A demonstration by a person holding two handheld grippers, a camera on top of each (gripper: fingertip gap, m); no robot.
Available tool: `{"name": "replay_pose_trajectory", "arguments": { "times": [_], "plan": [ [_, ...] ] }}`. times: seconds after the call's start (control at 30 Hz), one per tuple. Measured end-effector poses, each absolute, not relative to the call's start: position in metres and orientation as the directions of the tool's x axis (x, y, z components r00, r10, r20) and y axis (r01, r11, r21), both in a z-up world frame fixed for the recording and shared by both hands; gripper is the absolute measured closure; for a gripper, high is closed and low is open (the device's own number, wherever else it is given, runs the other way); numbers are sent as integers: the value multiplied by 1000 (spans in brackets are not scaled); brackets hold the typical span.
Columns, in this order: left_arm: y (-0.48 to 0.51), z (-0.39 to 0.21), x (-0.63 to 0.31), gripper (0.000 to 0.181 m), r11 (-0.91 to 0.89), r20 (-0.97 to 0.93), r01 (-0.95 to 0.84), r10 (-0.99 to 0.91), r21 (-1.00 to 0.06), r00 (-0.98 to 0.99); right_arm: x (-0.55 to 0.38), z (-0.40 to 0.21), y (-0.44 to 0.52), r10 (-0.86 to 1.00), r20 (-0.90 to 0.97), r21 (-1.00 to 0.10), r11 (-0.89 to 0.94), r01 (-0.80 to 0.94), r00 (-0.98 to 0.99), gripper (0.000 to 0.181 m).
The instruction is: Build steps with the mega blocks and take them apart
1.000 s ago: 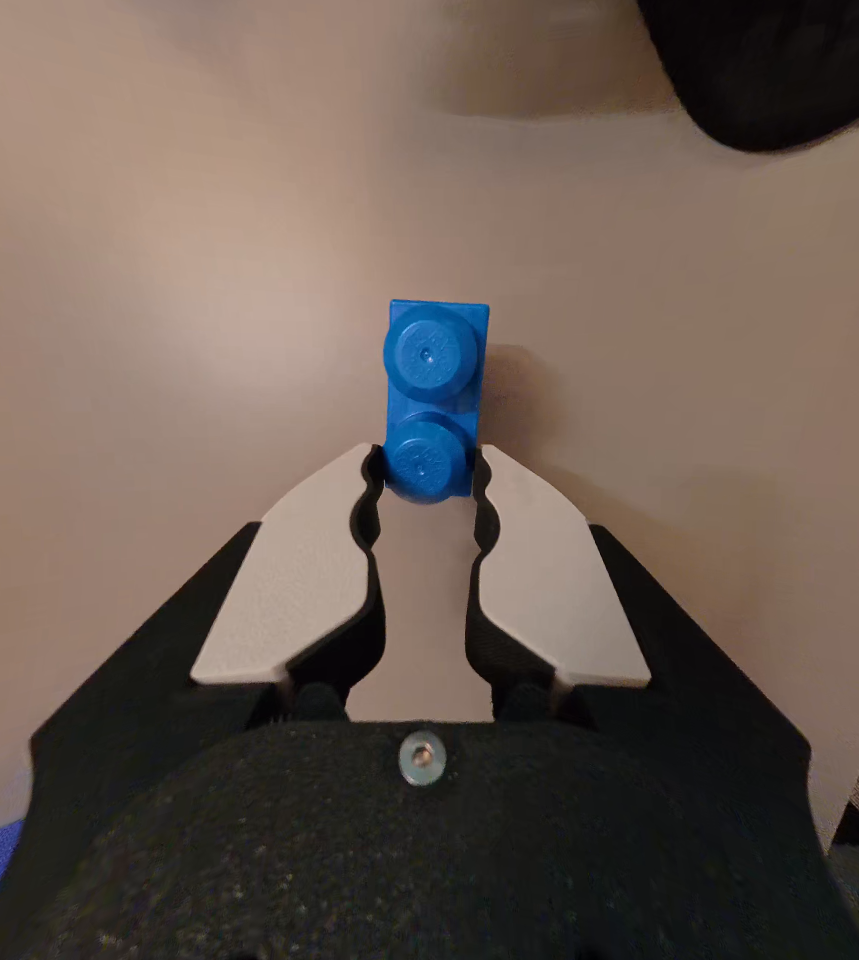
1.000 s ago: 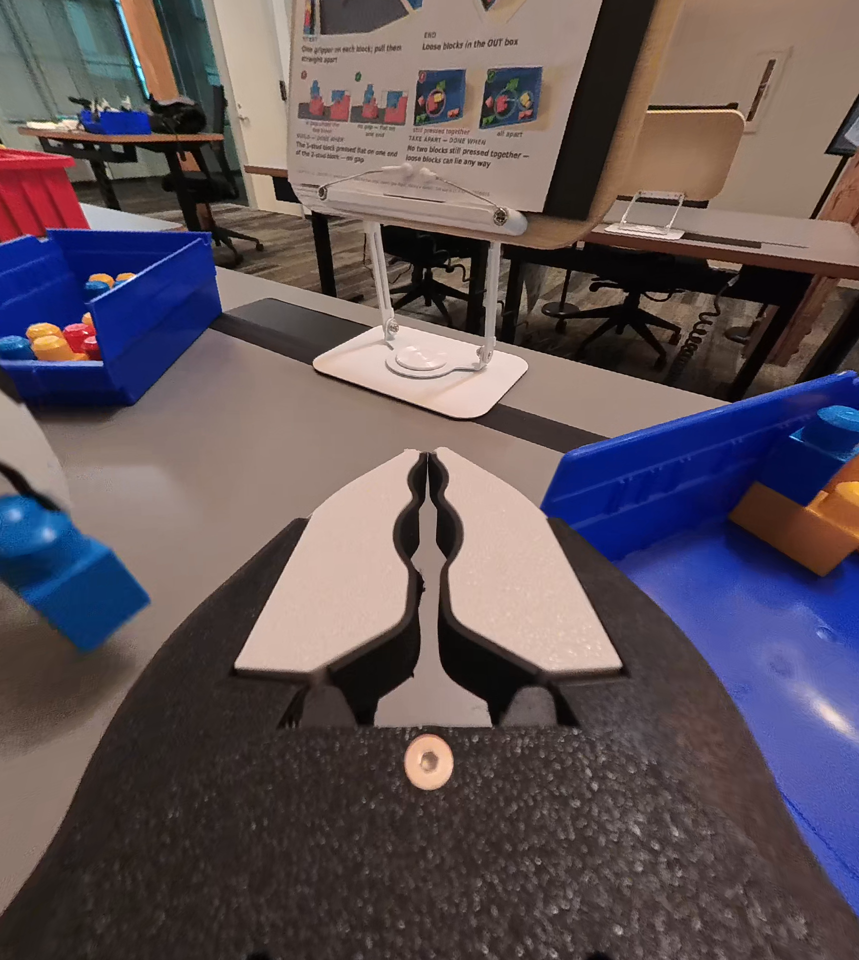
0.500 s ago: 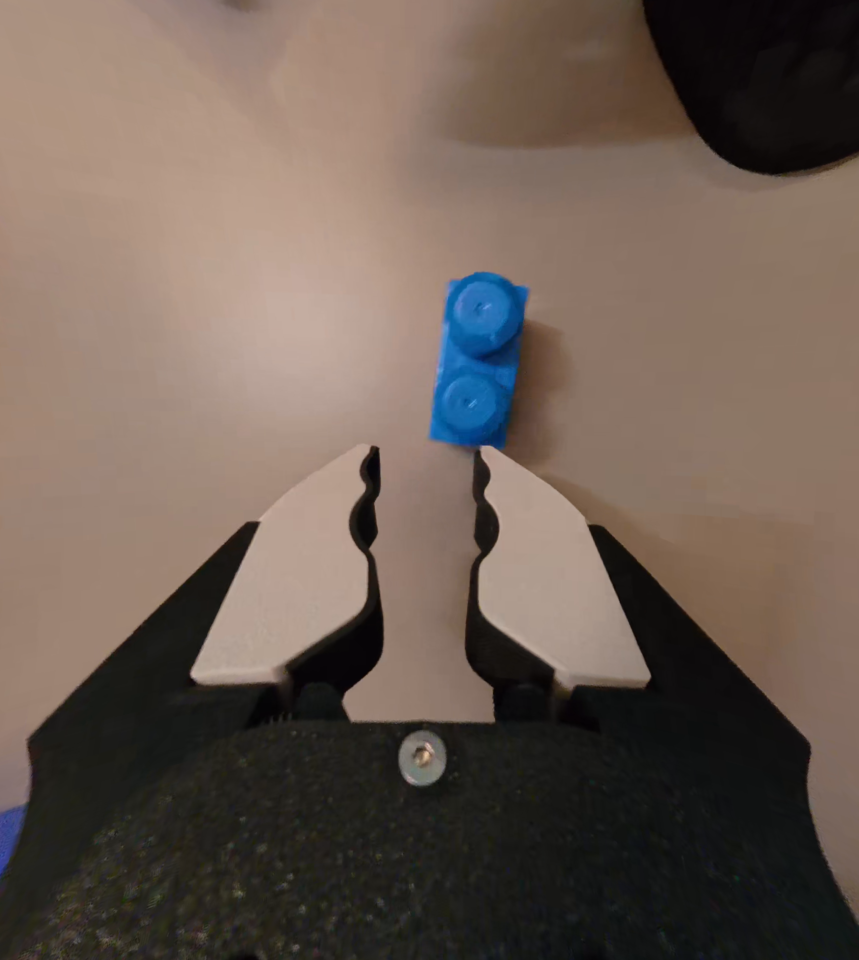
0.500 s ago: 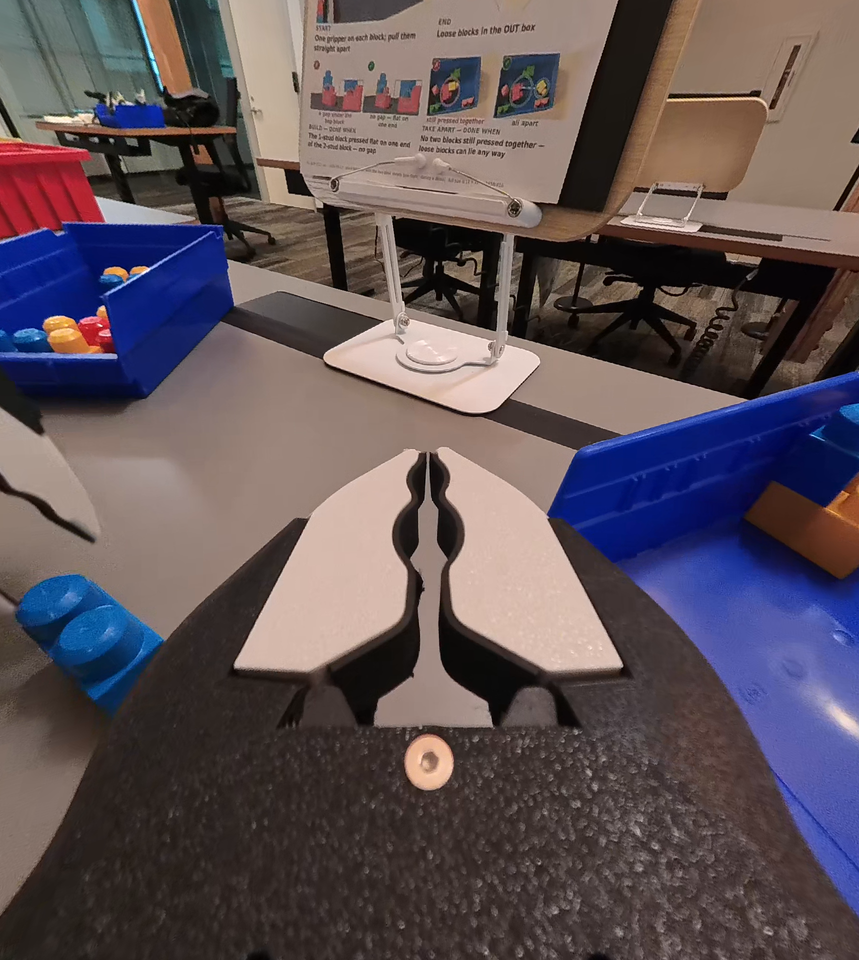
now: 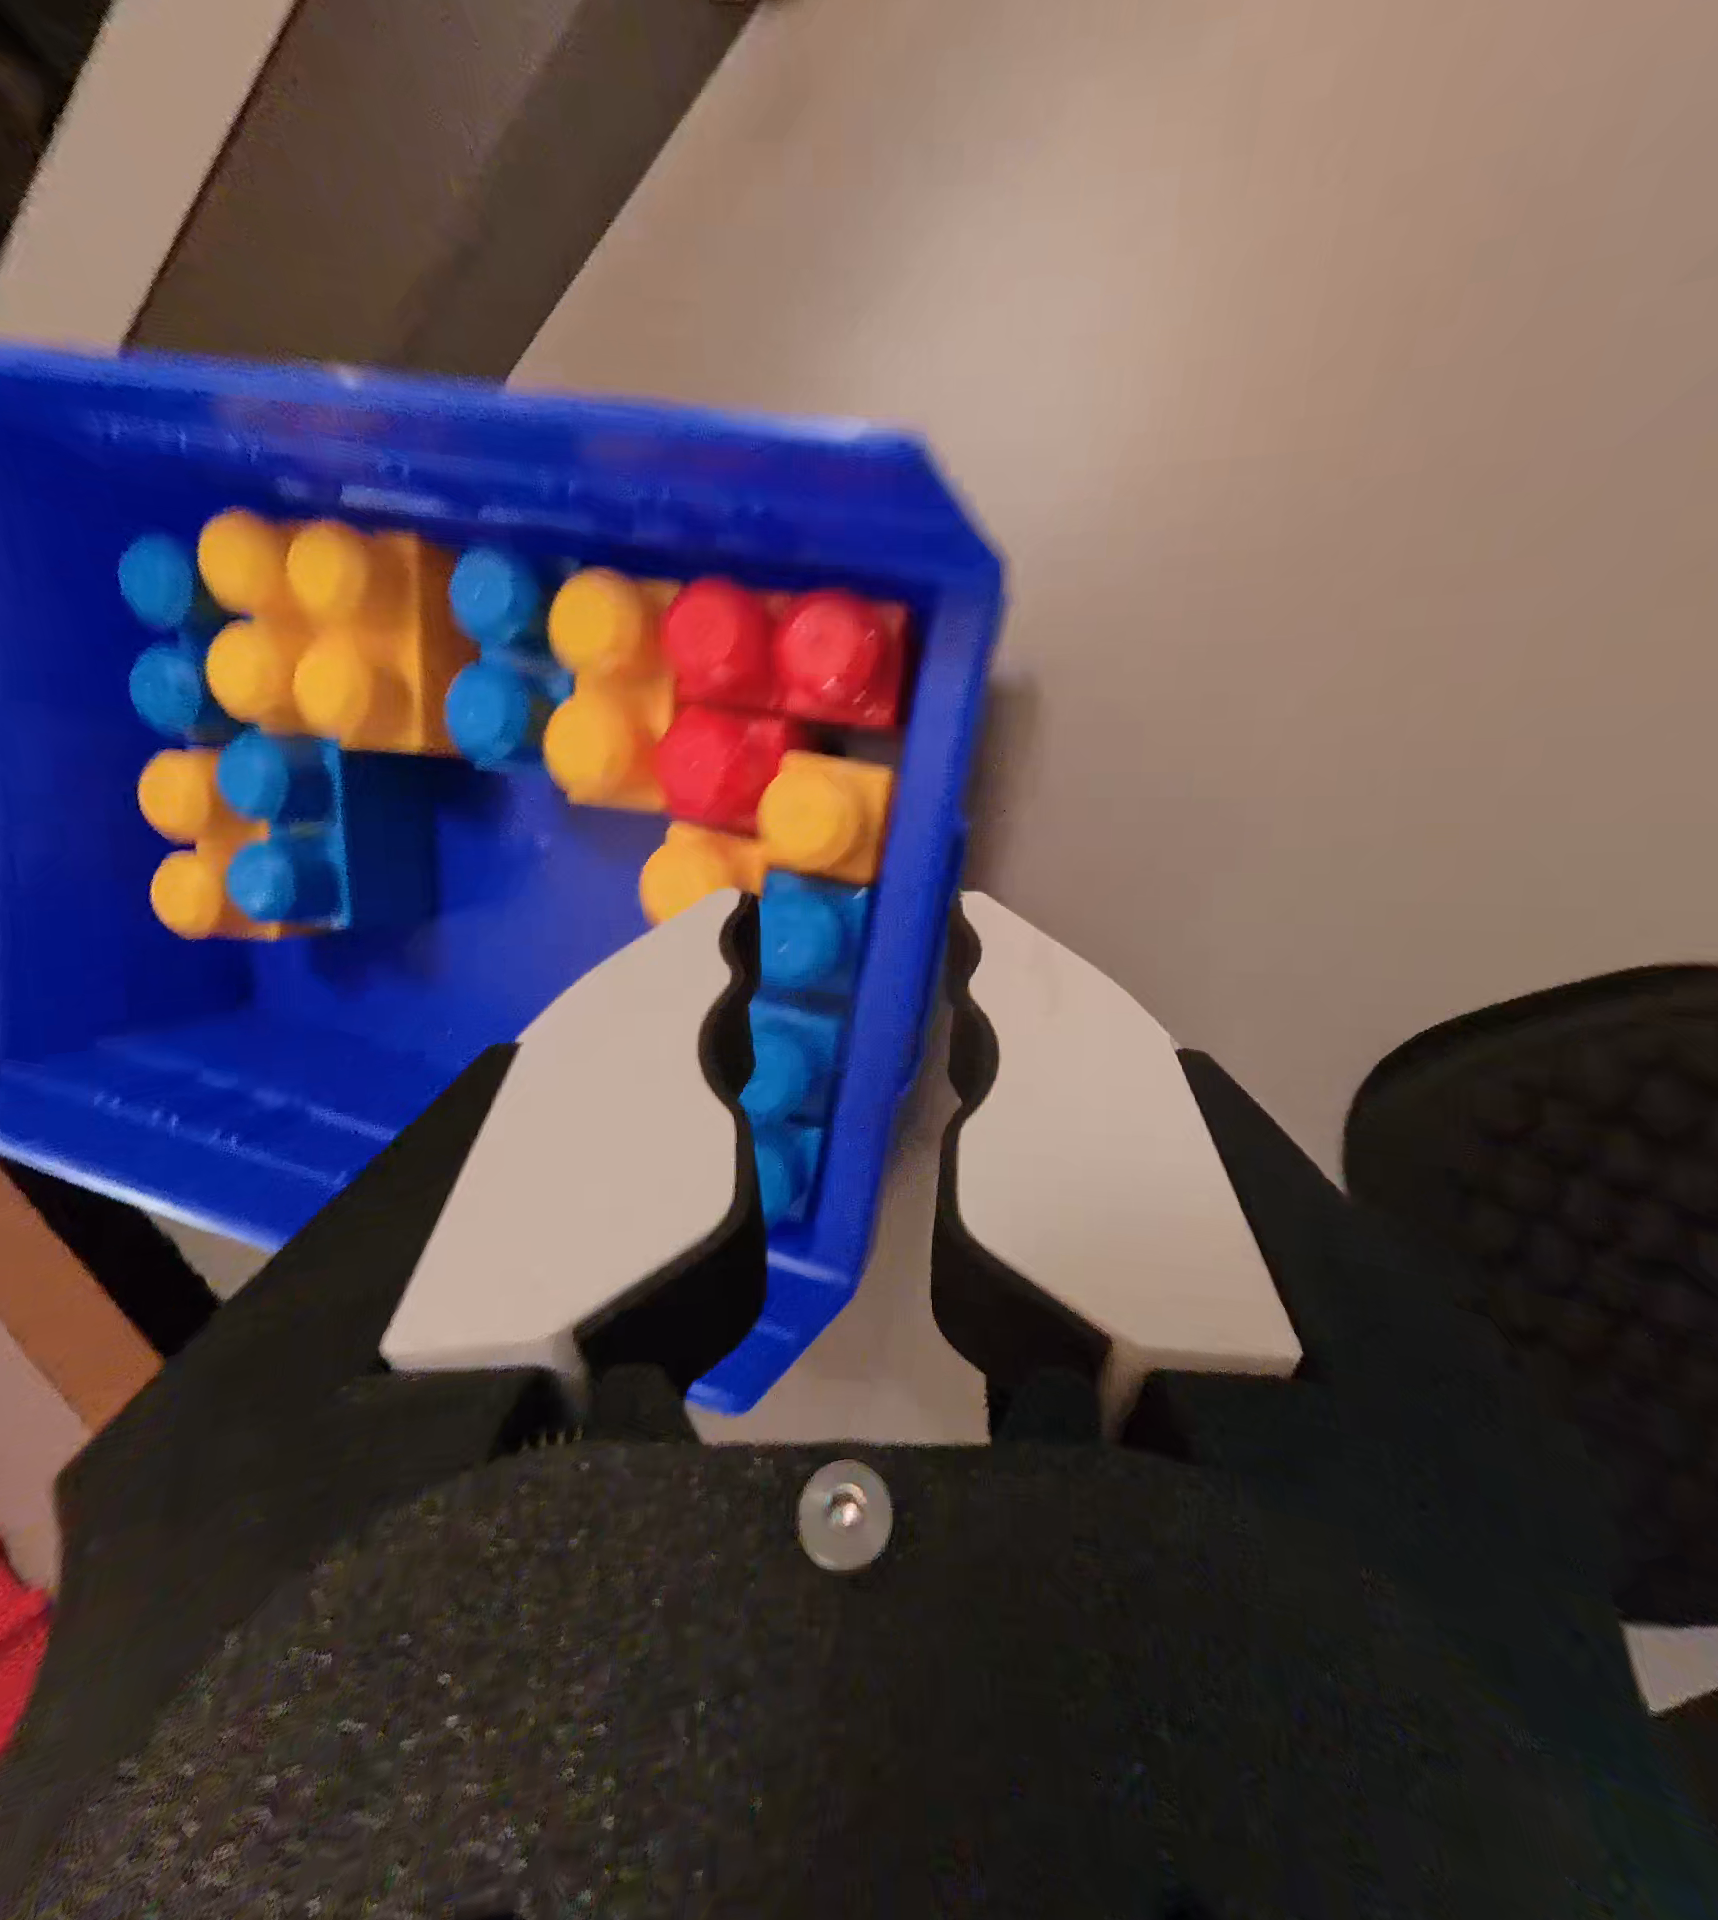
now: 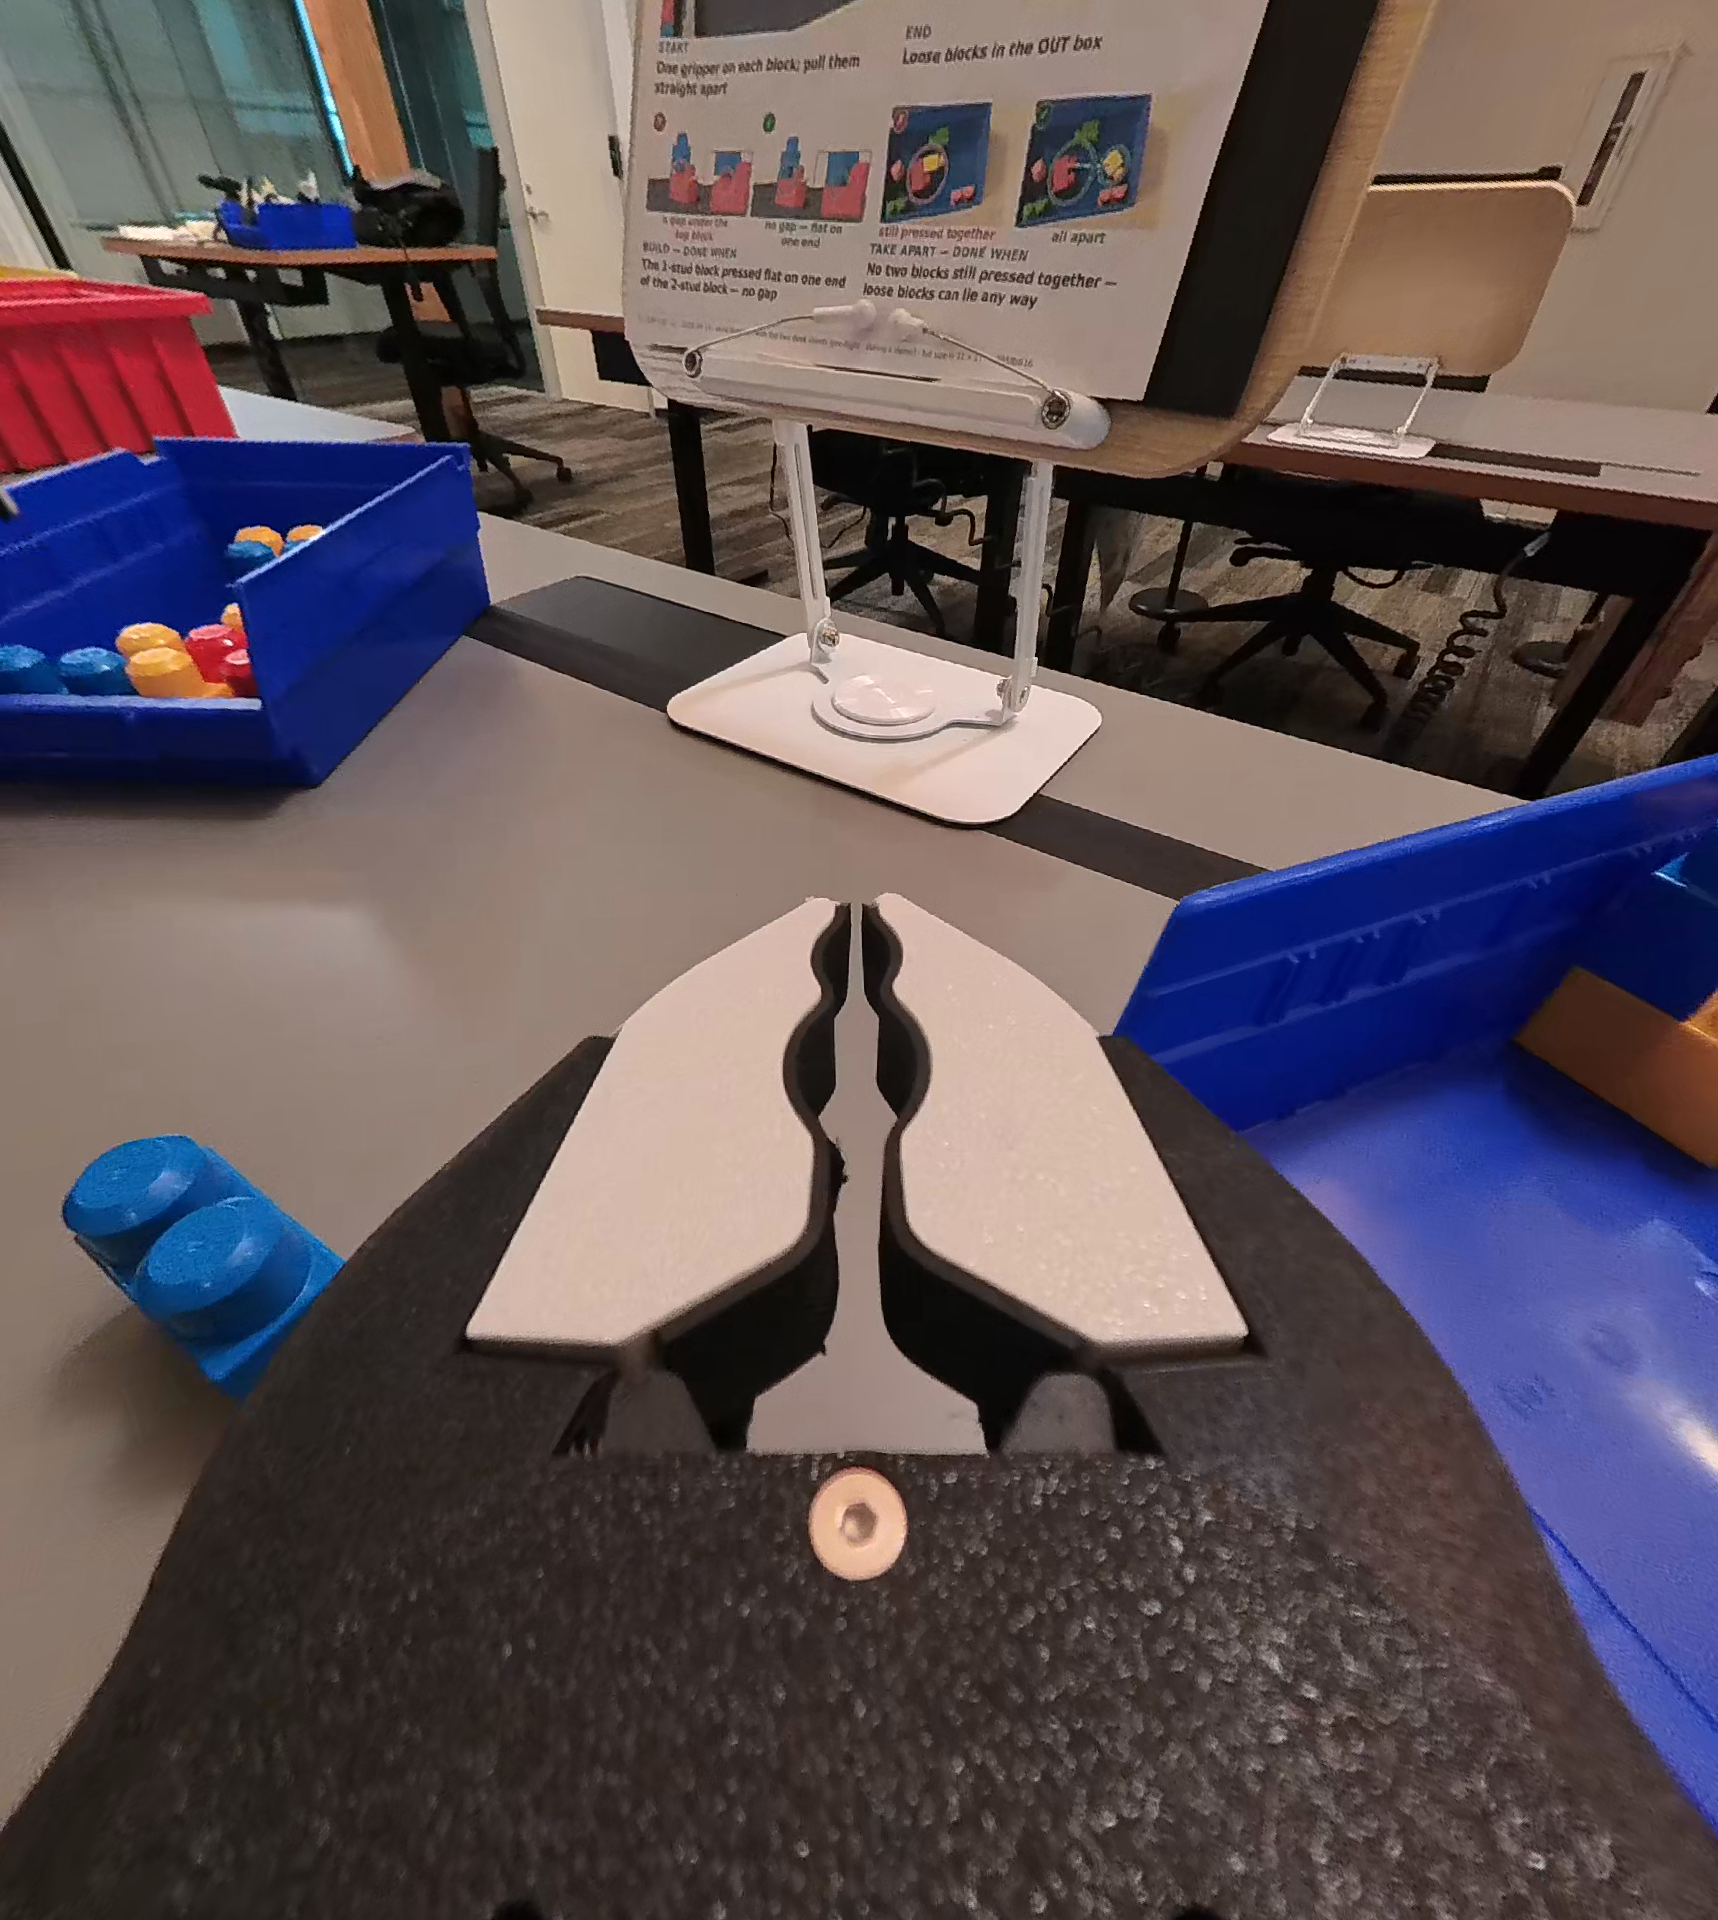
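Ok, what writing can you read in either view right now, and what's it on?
Printed sheet on the white stand: several lines of print beside small pictures, legible, but I don't quote wording.
Left blue bin, right blue bin, loose blue block: no writing visible.

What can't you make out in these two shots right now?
- Left wrist view: motion blur smears the blocks in the blue bin; the left tongs cover its near corner.
- Right wrist view: the right tongs hide part of the blue two-stud block; the frame edge crops the orange block.
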State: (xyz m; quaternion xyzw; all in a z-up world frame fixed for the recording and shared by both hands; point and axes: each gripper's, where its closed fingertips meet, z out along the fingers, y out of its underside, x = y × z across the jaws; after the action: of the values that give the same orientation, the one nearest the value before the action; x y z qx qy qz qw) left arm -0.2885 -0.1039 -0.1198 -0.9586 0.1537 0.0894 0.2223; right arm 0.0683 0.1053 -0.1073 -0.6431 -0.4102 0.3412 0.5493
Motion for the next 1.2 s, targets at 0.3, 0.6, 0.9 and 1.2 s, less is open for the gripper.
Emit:
{"name": "replay_pose_trajectory", "arguments": {
  "times": [0.3,0.6,0.9,1.2],
  "plan": [
    [-129,-157,-354,145,-936,-152,-151,-106,-319,983,72,-107,108,898,5,-987,-67,147,441,180],
    [-144,-187,-352,147,-958,-170,-16,35,-287,985,71,-113,108,904,-15,-984,-89,154,427,179],
    [-138,-193,-354,152,-953,-220,21,92,-303,971,72,-113,109,905,-32,-984,-102,145,423,179],
    [-127,-115,-321,152,-862,-305,-76,94,-501,948,74,-112,110,905,-37,-984,-106,140,424,179]
  ]
}}
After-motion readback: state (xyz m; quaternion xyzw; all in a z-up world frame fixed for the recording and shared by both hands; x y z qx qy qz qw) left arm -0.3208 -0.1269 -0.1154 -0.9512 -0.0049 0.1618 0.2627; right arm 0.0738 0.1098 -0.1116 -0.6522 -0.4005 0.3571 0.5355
